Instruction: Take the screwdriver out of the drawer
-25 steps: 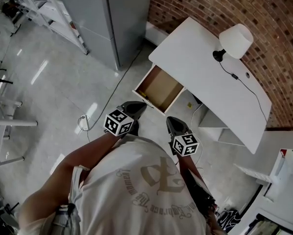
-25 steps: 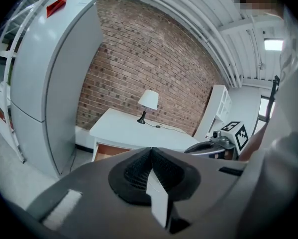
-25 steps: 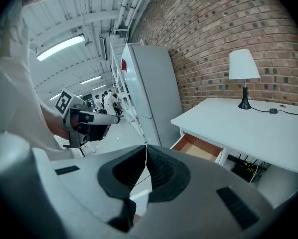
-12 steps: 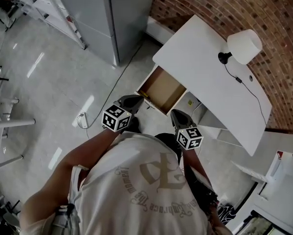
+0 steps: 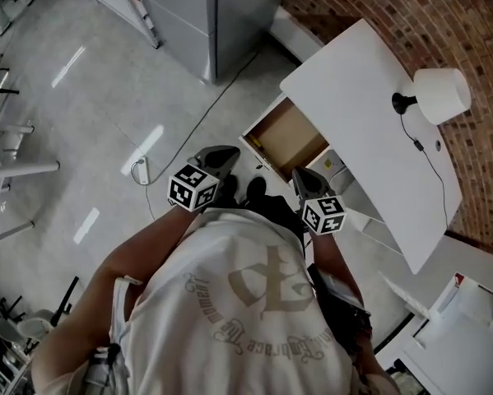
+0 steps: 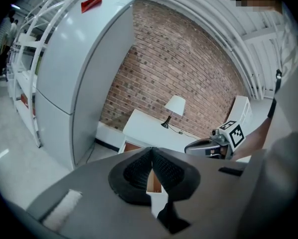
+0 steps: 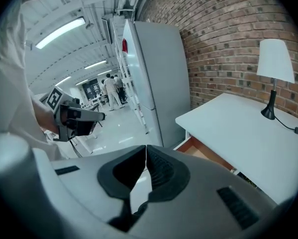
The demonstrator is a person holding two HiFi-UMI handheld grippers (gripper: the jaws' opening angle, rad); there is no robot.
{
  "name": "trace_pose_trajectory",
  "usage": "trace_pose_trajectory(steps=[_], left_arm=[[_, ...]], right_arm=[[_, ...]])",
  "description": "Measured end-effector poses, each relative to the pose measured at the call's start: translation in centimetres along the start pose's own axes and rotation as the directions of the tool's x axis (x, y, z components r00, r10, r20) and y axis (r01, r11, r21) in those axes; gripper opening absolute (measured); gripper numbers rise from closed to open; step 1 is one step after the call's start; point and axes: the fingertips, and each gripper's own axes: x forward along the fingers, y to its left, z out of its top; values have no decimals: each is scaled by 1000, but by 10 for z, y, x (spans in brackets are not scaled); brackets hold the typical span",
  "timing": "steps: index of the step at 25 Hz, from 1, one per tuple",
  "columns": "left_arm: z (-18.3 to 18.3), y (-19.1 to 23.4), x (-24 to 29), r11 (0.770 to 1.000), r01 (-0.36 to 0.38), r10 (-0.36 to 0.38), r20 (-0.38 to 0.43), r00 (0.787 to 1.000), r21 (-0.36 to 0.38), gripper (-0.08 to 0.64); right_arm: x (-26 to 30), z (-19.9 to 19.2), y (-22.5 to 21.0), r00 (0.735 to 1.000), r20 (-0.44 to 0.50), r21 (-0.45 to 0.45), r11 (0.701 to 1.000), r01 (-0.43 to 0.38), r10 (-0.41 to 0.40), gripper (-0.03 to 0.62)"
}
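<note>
**A:** Status?

**B:** The drawer (image 5: 291, 134) stands open under the white bench (image 5: 361, 113), at 12 o'clock of the person. The left gripper (image 5: 228, 153) and right gripper (image 5: 299, 176) are held close in front of the body, short of it. Both pairs of jaws are pressed together, with nothing between them.

**A:** Screwdriver?

**B:** Not resolved. A small yellow streak (image 5: 253, 144) in the drawer's near corner, at 9 o'clock of its floor, may be it. It is too small to say.

**A:** Risks from here?

**B:** Judgement only. A tool lying flat against the drawer wall leaves little room for a jaw, so it could roll or slip out of the pinch. A gripper going in closed would push it, not take it. The bench edge overhangs the back of the drawer, and a steep lift could strike it.

**A:** Change against one second ago?

**B:** The person has closed in. The drawer sits nearer the grippers, and shoes (image 5: 254, 189) now show between them. The lamp (image 5: 442, 95) has shifted toward 3 o'clock. The drawer is equally open.
</note>
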Motion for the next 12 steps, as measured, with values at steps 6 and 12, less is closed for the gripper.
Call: trace_pose_trajectory(steps=[6,12], left_arm=[[-4,19,-10,995,-94,95,4,996,-45,6],[16,29,-10,985,-163,164,21,986,-52,6]], right_arm=[[32,4,-7,996,-43,-37,996,-85,84,6],[60,11,-16,983,-84,-74,983,-168,161,8]])
